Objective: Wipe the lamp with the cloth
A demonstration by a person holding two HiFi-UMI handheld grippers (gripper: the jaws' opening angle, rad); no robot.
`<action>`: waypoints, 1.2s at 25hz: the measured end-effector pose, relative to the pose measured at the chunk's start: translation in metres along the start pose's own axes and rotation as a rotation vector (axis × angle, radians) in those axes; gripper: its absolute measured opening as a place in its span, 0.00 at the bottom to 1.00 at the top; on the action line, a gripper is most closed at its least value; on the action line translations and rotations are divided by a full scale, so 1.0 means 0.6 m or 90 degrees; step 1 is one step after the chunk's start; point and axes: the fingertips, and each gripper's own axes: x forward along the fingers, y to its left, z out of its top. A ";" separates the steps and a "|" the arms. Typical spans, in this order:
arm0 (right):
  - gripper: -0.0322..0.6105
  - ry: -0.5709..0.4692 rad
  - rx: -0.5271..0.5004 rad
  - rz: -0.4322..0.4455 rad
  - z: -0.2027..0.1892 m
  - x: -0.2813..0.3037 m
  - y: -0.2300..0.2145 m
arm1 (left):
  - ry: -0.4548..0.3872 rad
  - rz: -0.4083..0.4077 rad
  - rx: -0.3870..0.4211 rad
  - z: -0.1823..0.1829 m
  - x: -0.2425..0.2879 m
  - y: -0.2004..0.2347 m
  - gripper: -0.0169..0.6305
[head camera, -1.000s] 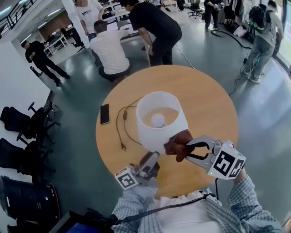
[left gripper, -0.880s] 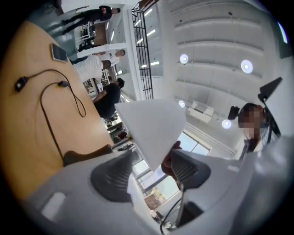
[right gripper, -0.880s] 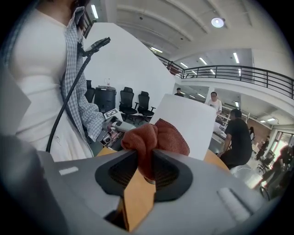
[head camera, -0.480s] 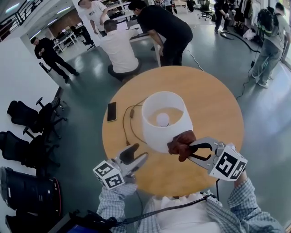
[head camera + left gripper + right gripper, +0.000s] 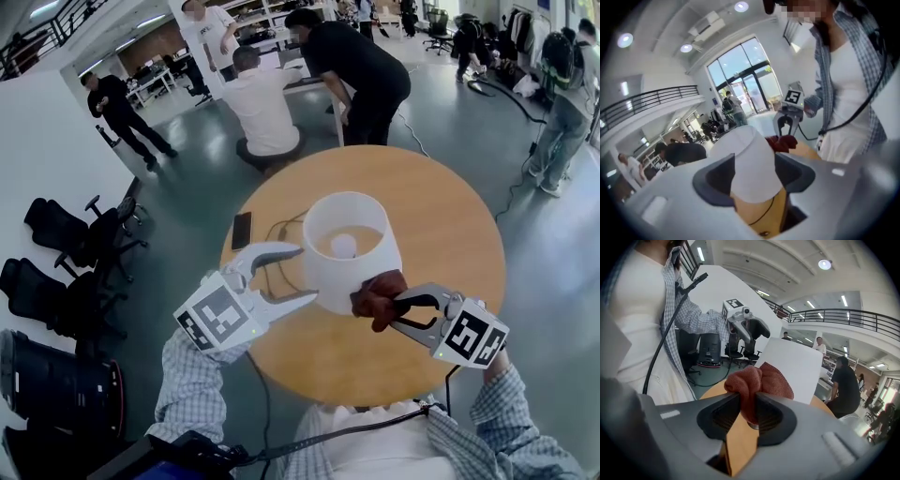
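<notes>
Lamp: white shade upright near the middle of the round wooden table; bulb visible down through the open top.
Cloth: reddish-brown, bunched, lying against the shade's lower edge on the person's side.
Right gripper: jaws clamped on the cloth, a fold pinched between the pads (clearest in the right gripper view).
Left gripper: raised just beside the shade's left side, jaws spread wide, having just opened further; the shade sits in line between them, but the pads hold nothing.
Table extras: dark phone near the left rim; cord looping beside it.
</notes>
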 end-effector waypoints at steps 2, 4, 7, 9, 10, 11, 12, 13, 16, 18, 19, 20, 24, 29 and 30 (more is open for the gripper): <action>0.21 -0.001 0.001 0.002 0.002 0.001 -0.002 | 0.061 -0.038 0.065 0.005 0.014 0.000 0.43; 0.21 0.000 0.004 0.002 0.002 0.003 -0.004 | 0.108 -0.064 0.117 0.009 0.030 0.004 0.43; 0.21 -0.002 0.009 -0.001 0.000 0.005 -0.003 | 0.167 -0.104 0.180 0.015 0.052 0.007 0.43; 0.21 -0.005 0.013 -0.004 -0.002 0.005 -0.003 | 0.209 -0.145 0.204 0.012 0.066 0.002 0.43; 0.21 -0.006 0.016 -0.005 -0.002 0.005 -0.003 | 0.231 -0.165 0.214 0.007 0.073 -0.001 0.42; 0.21 -0.007 0.018 -0.005 -0.001 0.005 -0.002 | 0.253 -0.183 0.224 0.002 0.078 -0.004 0.42; 0.21 -0.007 0.019 -0.005 -0.001 0.006 -0.002 | 0.272 -0.199 0.235 -0.004 0.083 -0.007 0.41; 0.21 -0.007 0.019 -0.004 0.000 0.007 -0.001 | 0.286 -0.213 0.244 -0.009 0.086 -0.011 0.38; 0.21 -0.006 0.021 -0.010 0.002 0.007 -0.002 | 0.293 -0.243 0.258 -0.013 0.088 -0.020 0.31; 0.21 -0.010 0.026 -0.023 0.004 0.004 -0.008 | 0.280 -0.249 0.263 -0.010 0.089 -0.019 0.30; 0.21 -0.014 0.029 -0.033 0.005 0.003 -0.013 | 0.272 -0.248 0.264 -0.009 0.089 -0.016 0.29; 0.21 -0.019 0.033 -0.047 0.006 0.003 -0.020 | 0.263 -0.244 0.264 -0.008 0.090 -0.011 0.29; 0.21 -0.045 0.065 -0.124 0.008 -0.002 -0.058 | 0.224 -0.219 0.244 -0.009 0.090 0.007 0.24; 0.21 -0.083 0.138 -0.254 -0.010 -0.043 -0.131 | 0.206 -0.209 0.214 -0.007 0.095 0.036 0.22; 0.21 -0.092 0.165 -0.284 -0.017 -0.052 -0.149 | 0.204 -0.207 0.209 -0.007 0.097 0.043 0.22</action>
